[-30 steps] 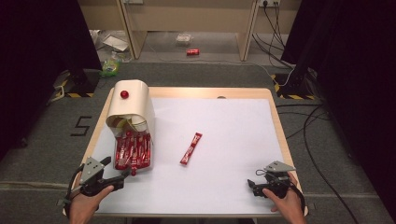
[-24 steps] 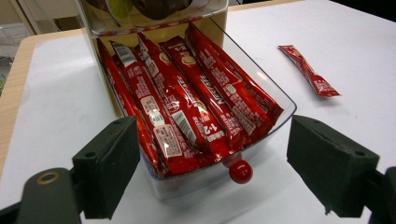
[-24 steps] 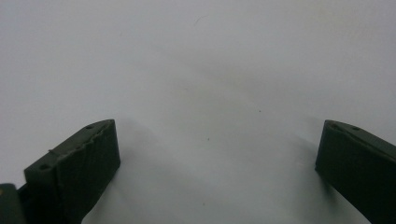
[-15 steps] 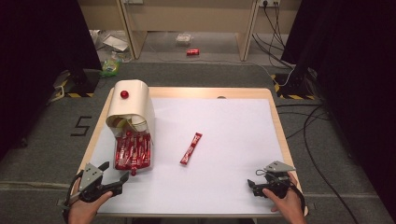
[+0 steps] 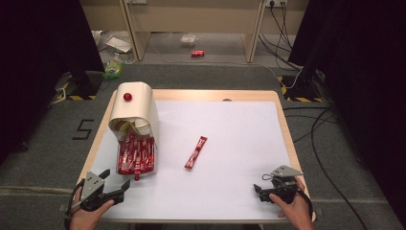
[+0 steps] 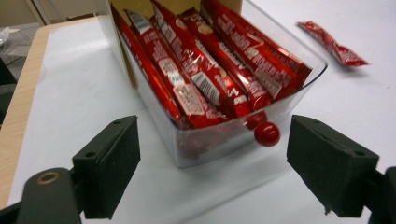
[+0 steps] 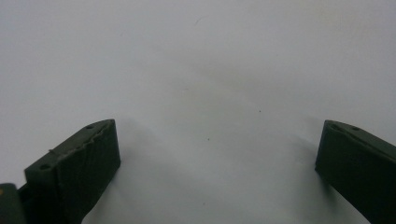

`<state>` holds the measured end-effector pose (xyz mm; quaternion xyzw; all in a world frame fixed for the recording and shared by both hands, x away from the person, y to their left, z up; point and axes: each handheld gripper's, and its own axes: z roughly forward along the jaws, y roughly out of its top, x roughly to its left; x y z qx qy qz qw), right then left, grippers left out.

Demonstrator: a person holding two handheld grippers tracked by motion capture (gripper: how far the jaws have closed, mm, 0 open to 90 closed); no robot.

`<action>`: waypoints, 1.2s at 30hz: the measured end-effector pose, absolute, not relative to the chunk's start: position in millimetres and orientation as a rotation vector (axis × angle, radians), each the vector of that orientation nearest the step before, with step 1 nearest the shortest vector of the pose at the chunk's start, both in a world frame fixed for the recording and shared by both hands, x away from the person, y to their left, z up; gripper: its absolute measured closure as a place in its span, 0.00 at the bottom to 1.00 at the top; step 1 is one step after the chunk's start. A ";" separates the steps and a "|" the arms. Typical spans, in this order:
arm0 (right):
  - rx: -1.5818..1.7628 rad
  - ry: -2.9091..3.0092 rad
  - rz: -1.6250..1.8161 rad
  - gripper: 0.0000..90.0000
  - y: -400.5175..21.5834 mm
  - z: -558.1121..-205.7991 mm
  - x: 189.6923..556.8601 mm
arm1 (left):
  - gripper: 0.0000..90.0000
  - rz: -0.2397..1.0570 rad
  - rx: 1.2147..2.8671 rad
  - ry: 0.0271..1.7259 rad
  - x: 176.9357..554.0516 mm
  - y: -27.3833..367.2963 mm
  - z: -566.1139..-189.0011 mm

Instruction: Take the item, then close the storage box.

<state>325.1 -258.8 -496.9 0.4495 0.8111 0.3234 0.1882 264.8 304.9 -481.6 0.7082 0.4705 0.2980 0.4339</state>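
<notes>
A clear plastic tray [image 6: 224,135] packed with red snack sticks [image 6: 205,79] lies pulled out from a cream dispenser box [image 5: 131,108] near the table's left edge, toward its far corner. A small red knob [image 6: 267,134] sits on the tray's front wall; a second red knob [image 5: 127,97] is on top of the box. One loose red stick [image 5: 196,152] lies apart from the tray near the middle of the white table [image 5: 230,191].

The left gripper [image 5: 119,189] is at the near left corner, just in front of the tray. In the left gripper view its jaws are spread wide, empty, with the tray's front wall and knob between and beyond them; neither pad touches the tray. The left hand [image 5: 84,213] grips its handle.

The right gripper [image 5: 258,191] rests by the near right corner, well apart from the stick and the tray. Its jaws are also spread wide over bare white surface, gripping nothing. The right hand [image 5: 289,206] holds it near the table's near edge.
</notes>
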 end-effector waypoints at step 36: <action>1.267 2.284 0.912 0.00 -258.9 -496.9 325.2 | 0.20 0.737 1.811 1.277 278.7 296.5 -501.5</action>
